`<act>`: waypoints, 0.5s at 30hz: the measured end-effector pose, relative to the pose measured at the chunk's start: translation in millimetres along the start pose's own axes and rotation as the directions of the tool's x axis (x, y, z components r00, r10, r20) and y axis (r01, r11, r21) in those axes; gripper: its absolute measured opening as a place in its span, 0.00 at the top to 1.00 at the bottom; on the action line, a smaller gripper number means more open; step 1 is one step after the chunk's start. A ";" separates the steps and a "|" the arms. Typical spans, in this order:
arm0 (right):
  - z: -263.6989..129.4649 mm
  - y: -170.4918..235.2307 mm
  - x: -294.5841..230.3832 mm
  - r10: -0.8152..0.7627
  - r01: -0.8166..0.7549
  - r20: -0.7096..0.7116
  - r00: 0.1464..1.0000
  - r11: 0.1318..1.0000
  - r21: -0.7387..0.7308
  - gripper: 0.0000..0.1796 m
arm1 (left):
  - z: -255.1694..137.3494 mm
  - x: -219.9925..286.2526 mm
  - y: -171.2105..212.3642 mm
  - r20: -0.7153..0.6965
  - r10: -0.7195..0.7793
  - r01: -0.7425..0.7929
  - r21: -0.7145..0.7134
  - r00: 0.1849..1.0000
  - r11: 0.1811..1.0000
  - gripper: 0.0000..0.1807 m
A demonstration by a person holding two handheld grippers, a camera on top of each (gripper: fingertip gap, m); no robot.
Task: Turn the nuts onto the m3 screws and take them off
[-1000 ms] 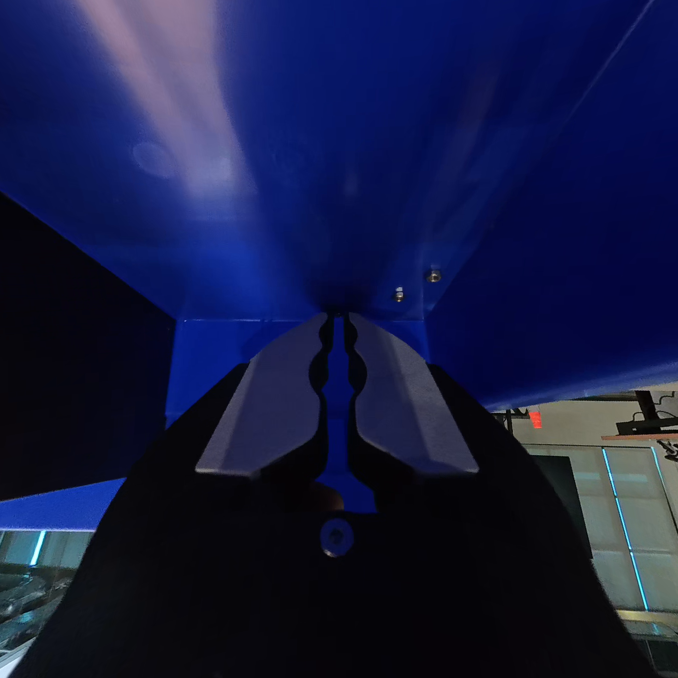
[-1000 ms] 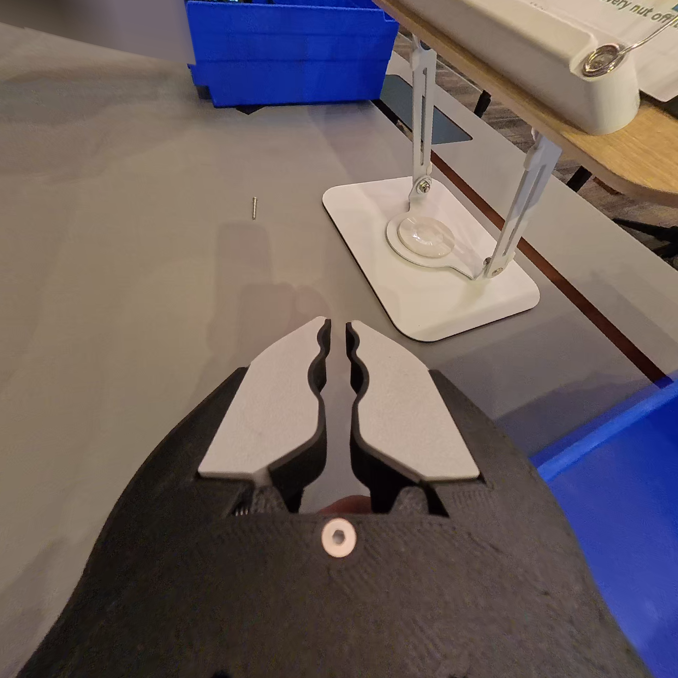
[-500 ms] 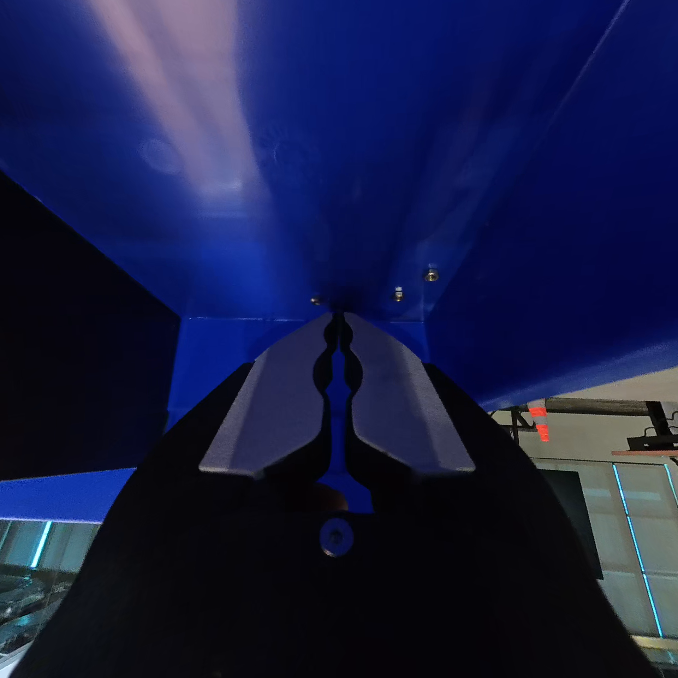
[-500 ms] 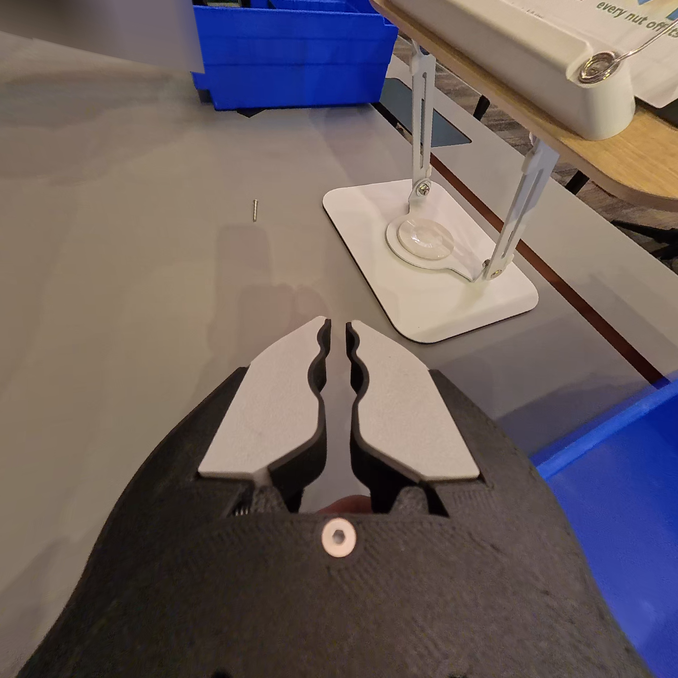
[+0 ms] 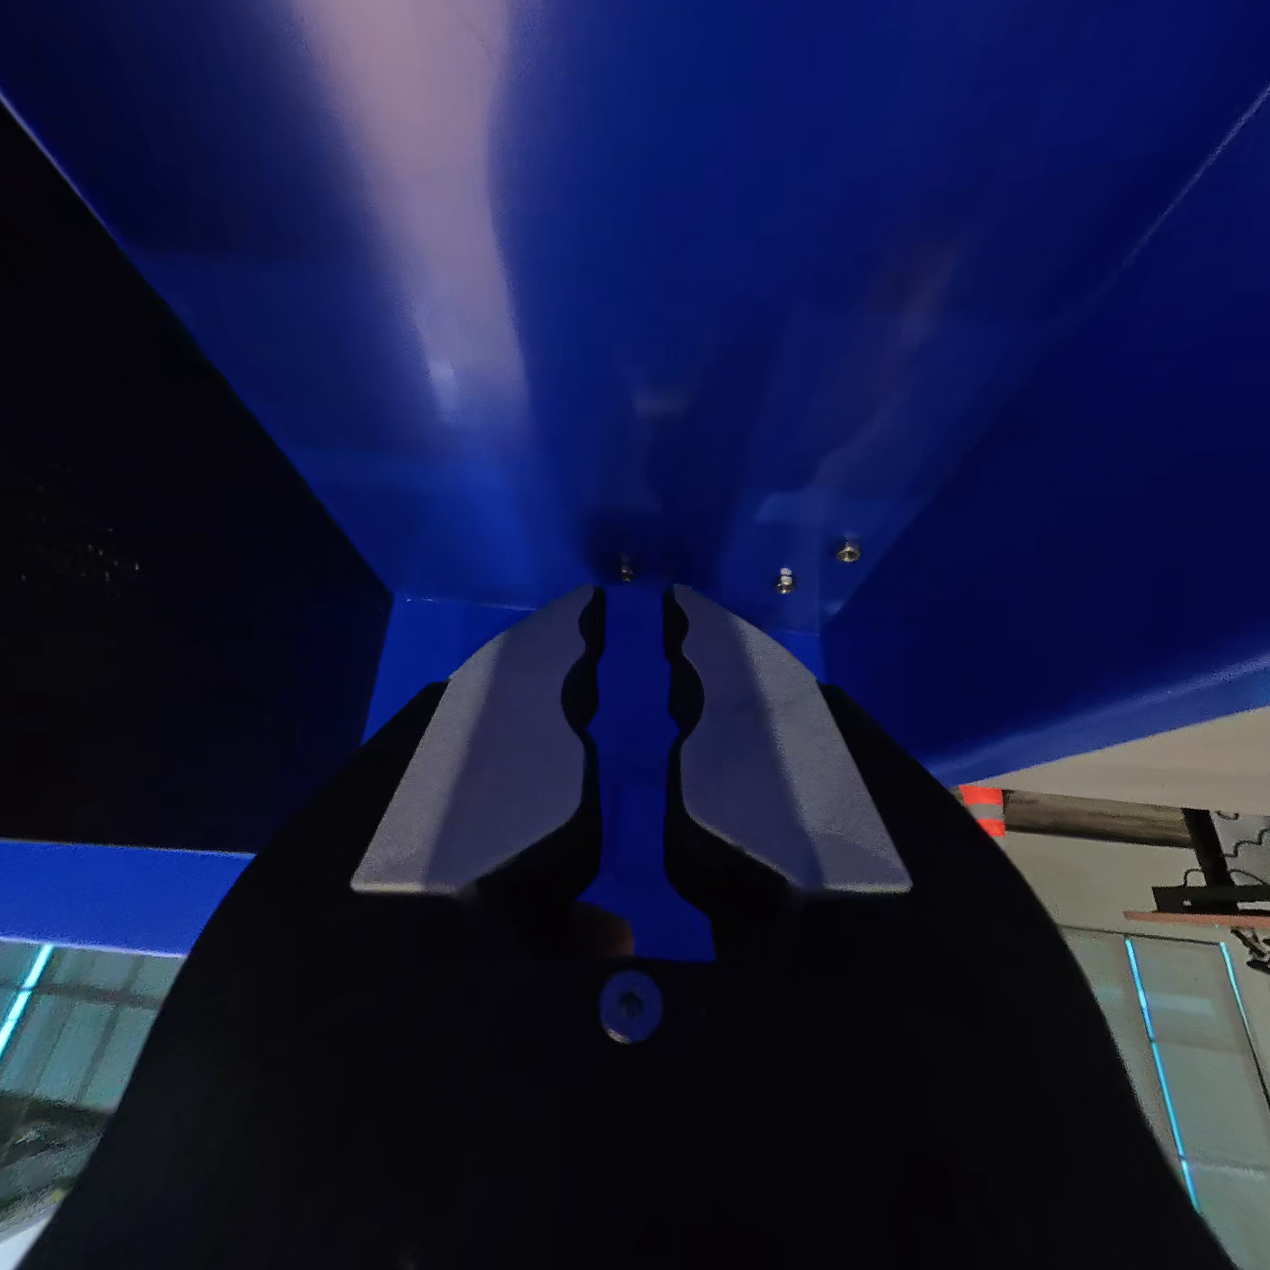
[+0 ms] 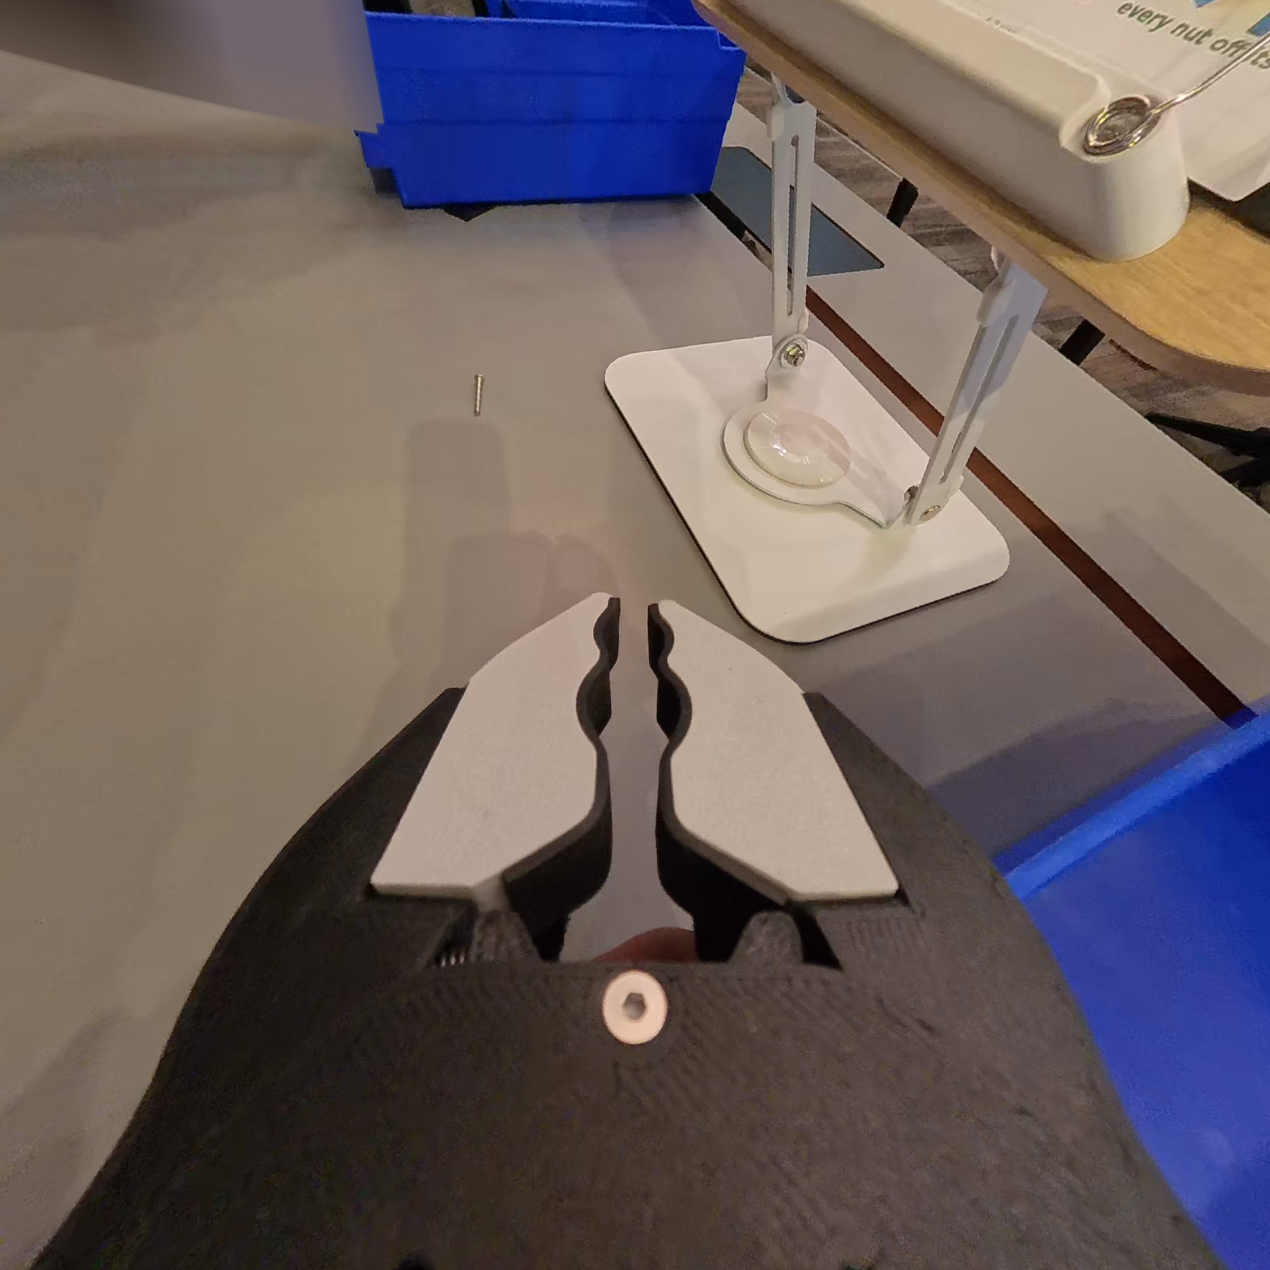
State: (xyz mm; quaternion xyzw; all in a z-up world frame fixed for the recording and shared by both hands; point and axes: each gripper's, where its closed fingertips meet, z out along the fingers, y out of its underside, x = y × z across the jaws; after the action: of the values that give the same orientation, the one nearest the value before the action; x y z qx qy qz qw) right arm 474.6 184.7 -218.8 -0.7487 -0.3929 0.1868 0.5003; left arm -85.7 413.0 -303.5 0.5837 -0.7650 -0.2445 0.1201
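Three small nuts lie at the far end of the blue bin (image 5: pixel 687 275): one nut (image 5: pixel 625 569) just ahead of my left gripper (image 5: pixel 633 592), whose jaws stand slightly apart and empty, two nuts (image 5: pixel 818 565) off right. My right gripper (image 6: pixel 633 605), narrowly parted, holds nothing above the grey table (image 6: pixel 240 481). A lone screw (image 6: pixel 477 394) lies ahead, near a white stand (image 6: pixel 811 550) carrying a printed sheet (image 6: pixel 1182 34).

Three nuts (image 5: pixel 849 550) in bin (image 5: pixel 687 275); one screw (image 6: pixel 477 394); one stand (image 6: pixel 811 536).
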 end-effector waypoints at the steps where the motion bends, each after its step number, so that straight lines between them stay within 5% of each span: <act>1: 0.1 0.0 0.0 0.000 0.000 0.000 1.000 1.000 0.000 0.96 | 0.0 -0.1 -0.5 0.000 -0.001 0.001 0.003 1.000 1.000 0.92; 15: 0.0 -0.2 -0.3 -0.002 0.002 0.001 1.000 1.000 0.000 0.96 | 0.2 -0.2 -3.5 -0.024 -0.003 0.003 0.027 1.000 1.000 0.94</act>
State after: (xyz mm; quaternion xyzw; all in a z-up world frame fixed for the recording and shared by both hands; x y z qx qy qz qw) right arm 474.4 184.6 -218.6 -0.7483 -0.3937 0.1865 0.5002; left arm -82.9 412.5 -305.5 0.5893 -0.7658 -0.2272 0.1208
